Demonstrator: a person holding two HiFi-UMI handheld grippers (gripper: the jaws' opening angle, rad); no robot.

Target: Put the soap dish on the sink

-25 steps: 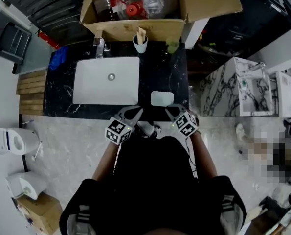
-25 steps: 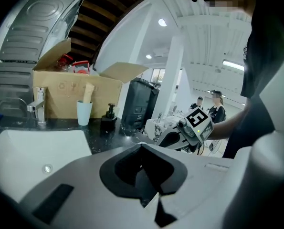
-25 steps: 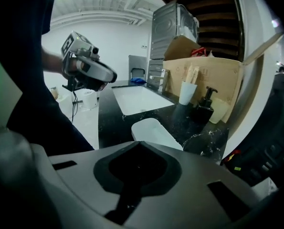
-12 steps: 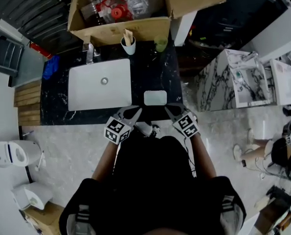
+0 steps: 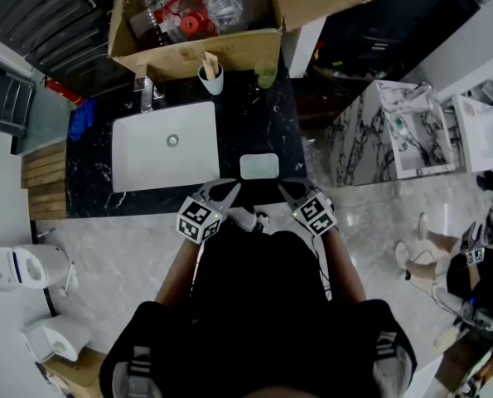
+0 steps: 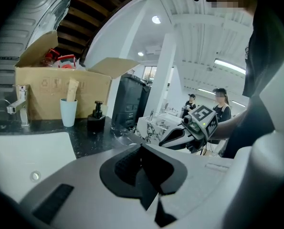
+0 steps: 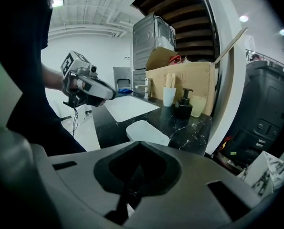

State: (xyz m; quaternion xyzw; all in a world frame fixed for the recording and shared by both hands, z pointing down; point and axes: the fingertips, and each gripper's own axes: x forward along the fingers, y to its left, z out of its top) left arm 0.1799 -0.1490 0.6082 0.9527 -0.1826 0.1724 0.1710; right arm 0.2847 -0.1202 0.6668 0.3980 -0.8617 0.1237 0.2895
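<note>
The white rectangular soap dish [image 5: 258, 166] lies on the black marble counter [image 5: 254, 118], right of the white sink basin [image 5: 165, 144]. Both grippers hover at the counter's front edge, close to my body. My left gripper [image 5: 224, 191] is shut and empty, in front of the basin's right corner. Just below and right of the dish, my right gripper [image 5: 289, 189] is also shut and empty. In the right gripper view the soap dish [image 7: 147, 132] sits just beyond the closed jaws, with the left gripper [image 7: 91, 90] at the left. The left gripper view shows the basin [image 6: 27, 151] and the right gripper [image 6: 189, 130].
A faucet [image 5: 146, 94], a white cup [image 5: 211, 78] with sticks, a dark soap dispenser [image 7: 184, 108] and a pale green cup [image 5: 267, 77] line the counter's back. An open cardboard box [image 5: 205, 15] stands behind them. A marble-patterned unit [image 5: 379, 131] stands to the right.
The counter and box have slid left and slightly up in the head view. Both grippers keep their place at the counter's front edge, still shut.
</note>
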